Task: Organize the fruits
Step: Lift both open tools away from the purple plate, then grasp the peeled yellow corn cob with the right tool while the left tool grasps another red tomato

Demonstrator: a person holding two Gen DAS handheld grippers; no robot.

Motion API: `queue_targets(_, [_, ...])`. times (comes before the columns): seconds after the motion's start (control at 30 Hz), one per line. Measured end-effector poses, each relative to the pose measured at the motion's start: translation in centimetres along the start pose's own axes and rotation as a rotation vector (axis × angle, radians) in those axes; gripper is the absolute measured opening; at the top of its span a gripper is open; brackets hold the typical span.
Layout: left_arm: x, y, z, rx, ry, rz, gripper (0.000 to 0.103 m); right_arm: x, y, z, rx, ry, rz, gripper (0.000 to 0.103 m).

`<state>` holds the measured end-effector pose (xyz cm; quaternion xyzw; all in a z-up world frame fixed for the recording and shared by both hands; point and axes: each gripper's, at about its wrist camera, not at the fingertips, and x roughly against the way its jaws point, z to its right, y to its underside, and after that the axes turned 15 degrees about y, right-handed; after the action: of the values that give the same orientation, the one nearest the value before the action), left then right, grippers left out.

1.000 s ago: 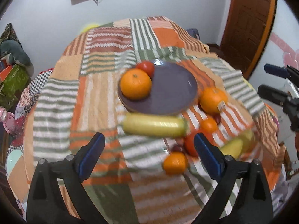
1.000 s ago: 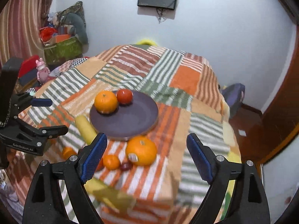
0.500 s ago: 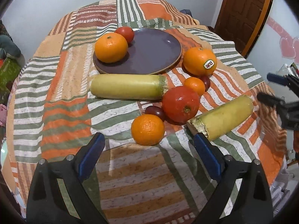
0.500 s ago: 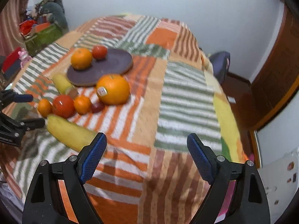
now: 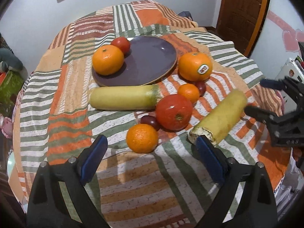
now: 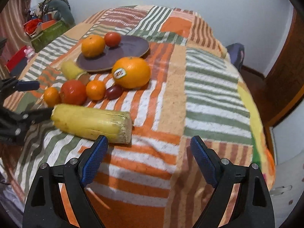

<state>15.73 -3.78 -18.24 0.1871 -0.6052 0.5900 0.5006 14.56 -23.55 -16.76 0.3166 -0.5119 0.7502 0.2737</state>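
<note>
Now line up your left tool (image 5: 150, 153), spread wide and empty, around the small orange (image 5: 142, 138) just ahead of it, and close gently on its pebbled rind. Your right tool (image 6: 149, 152) is equally wide open and holds nothing, beside the waxy yellow squash (image 6: 91, 122). Most fruit lies loose on the striped cloth (image 5: 133, 186); the glossy purple plate (image 5: 148, 60) holds only two.
</note>
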Motion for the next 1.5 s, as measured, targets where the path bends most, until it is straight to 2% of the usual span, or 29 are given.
queue_targets(0.07, [0.1,-0.2,0.4,0.004,0.041,0.002,0.095,-0.3,-0.5,0.4,-0.003,0.021,0.008,0.091])
queue_targets(0.17, [0.3,-0.8,1.6,-0.019,0.044,0.027,0.095,-0.9,-1.4,1.2,-0.025,0.048,-0.001,0.091])
queue_targets(0.2, [0.4,-1.0,1.9,-0.021,0.067,0.037,0.095,-0.9,-1.8,1.5,-0.034,0.060,-0.004,0.091])
queue_targets(0.27, [0.3,-1.4,2.4,-0.013,0.091,0.043,0.095,-0.3,-2.2,1.9,-0.056,0.043,0.009,0.091])
queue_targets(0.37, [0.6,-1.6,2.9,-0.037,0.048,0.065,0.095,1.0,-2.5,1.9,-0.087,-0.010,0.024,0.091])
queue_targets(0.47, [1.9,-1.4,1.6,-0.013,0.031,0.097,0.095,1.8,-2.6,0.8,-0.101,-0.078,0.024,0.092])
queue_targets(0.57, [3.1,-0.1,-0.7,0.025,-0.024,0.116,0.095,1.5,-2.2,-1.0,-0.098,-0.106,-0.003,0.092])
queue_targets(0.7, [4.4,2.0,-3.9,0.080,-0.072,0.111,0.095,0.1,-1.9,-3.1,-0.108,-0.150,-0.069,0.092])
queue_targets(0.8, [4.9,3.1,-5.7,0.126,-0.081,0.113,0.095,-0.7,-2.3,-4.0,-0.132,-0.194,-0.094,0.095])
queue_targets(0.9, [5.0,4.2,-6.8,0.163,-0.074,0.108,0.095,-1.5,-2.8,-4.7,-0.163,-0.183,-0.118,0.102])
queue_targets(1.07, [4.6,4.9,-7.0,0.187,-0.050,0.103,0.095,-2.4,-3.2,-5.6,-0.174,-0.178,-0.135,0.103])
queue_targets(1.23, [4.7,4.2,-6.1,0.168,-0.035,0.116,0.095,-2.1,-3.3,-5.7,-0.119,-0.190,-0.111,0.099])
queue_targets(1.5, [4.5,2.4,-4.0,0.111,-0.002,0.133,0.095,-0.8,-3.1,-4.7,0.013,-0.224,-0.067,0.072])
